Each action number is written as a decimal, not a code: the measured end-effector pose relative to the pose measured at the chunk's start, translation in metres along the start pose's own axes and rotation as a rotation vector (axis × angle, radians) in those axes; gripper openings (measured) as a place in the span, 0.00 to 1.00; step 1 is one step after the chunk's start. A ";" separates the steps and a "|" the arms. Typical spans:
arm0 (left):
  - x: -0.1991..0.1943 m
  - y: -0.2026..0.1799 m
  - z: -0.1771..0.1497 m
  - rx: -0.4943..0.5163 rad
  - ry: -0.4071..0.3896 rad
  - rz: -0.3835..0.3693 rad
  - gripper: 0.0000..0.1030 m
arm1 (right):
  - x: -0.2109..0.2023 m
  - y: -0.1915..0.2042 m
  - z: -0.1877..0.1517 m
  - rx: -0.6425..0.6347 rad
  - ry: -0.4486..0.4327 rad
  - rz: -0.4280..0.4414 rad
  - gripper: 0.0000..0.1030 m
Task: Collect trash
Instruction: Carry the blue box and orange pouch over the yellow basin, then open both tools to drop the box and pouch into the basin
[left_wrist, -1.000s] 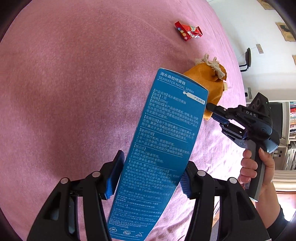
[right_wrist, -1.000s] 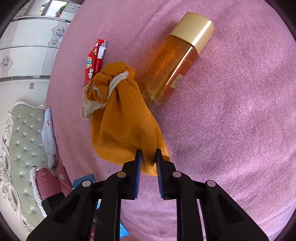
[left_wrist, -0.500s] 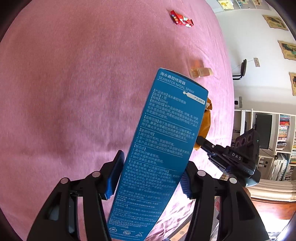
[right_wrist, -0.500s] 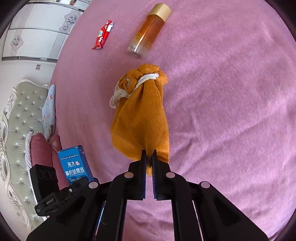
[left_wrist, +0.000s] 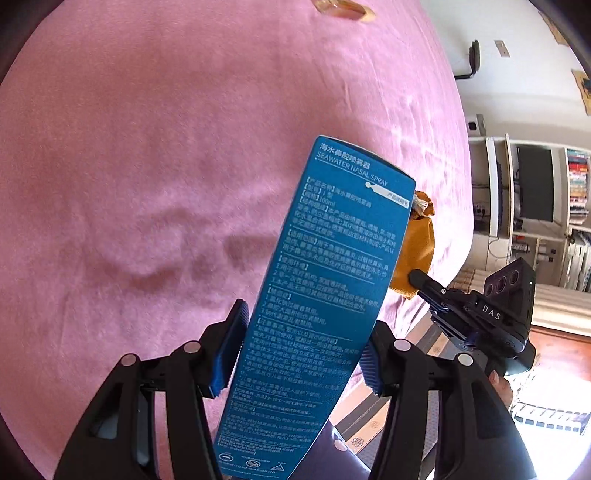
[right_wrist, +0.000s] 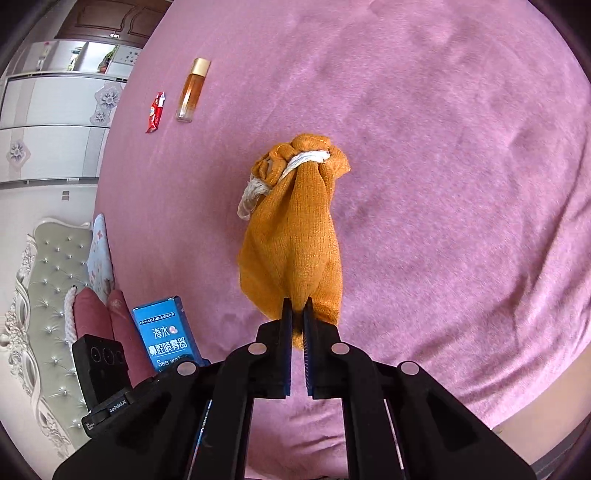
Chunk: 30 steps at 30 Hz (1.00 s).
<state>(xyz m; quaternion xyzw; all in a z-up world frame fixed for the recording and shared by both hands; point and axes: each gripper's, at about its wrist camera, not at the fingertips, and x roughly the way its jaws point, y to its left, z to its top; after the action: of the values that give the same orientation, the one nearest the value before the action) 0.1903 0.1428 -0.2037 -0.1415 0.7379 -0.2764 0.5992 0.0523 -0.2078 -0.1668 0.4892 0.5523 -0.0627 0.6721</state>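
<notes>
A tall blue nasal-spray box (left_wrist: 332, 295) stands upright between the pads of my left gripper (left_wrist: 303, 332), which is shut on its lower half. The same box (right_wrist: 166, 336) shows at the lower left of the right wrist view. My right gripper (right_wrist: 297, 310) is shut on the bottom edge of an orange knitted drawstring pouch (right_wrist: 295, 240), which hangs clear above the pink bedspread (right_wrist: 443, 147). In the left wrist view the pouch (left_wrist: 415, 251) peeks out behind the box, with the right gripper (left_wrist: 415, 275) pinching it. A red snack wrapper (right_wrist: 156, 112) lies far off on the bed.
An amber bottle with a gold cap (right_wrist: 192, 90) lies beside the wrapper. A padded headboard (right_wrist: 40, 295) and pillows (right_wrist: 99, 321) are at the left. Shelves and a dark screen (left_wrist: 535, 184) stand beyond the bed's edge, with floor below.
Both grippers have pulled back across the bed with their loads. The pouch has left the bottle's side and risen off the cover. Bottle and wrapper have shrunk into the distance.
</notes>
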 end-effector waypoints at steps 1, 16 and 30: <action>0.007 -0.013 -0.001 0.021 0.010 0.006 0.53 | -0.009 -0.010 -0.004 0.004 -0.005 -0.001 0.05; 0.172 -0.257 -0.055 0.243 0.151 0.014 0.53 | -0.183 -0.207 -0.017 0.100 -0.089 -0.064 0.05; 0.357 -0.440 -0.135 0.482 0.375 0.043 0.53 | -0.291 -0.392 -0.026 0.263 -0.185 -0.120 0.05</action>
<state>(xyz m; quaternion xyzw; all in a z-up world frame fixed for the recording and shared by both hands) -0.0799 -0.3735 -0.2200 0.0738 0.7517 -0.4518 0.4747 -0.3213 -0.5234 -0.1611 0.5311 0.5034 -0.2193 0.6453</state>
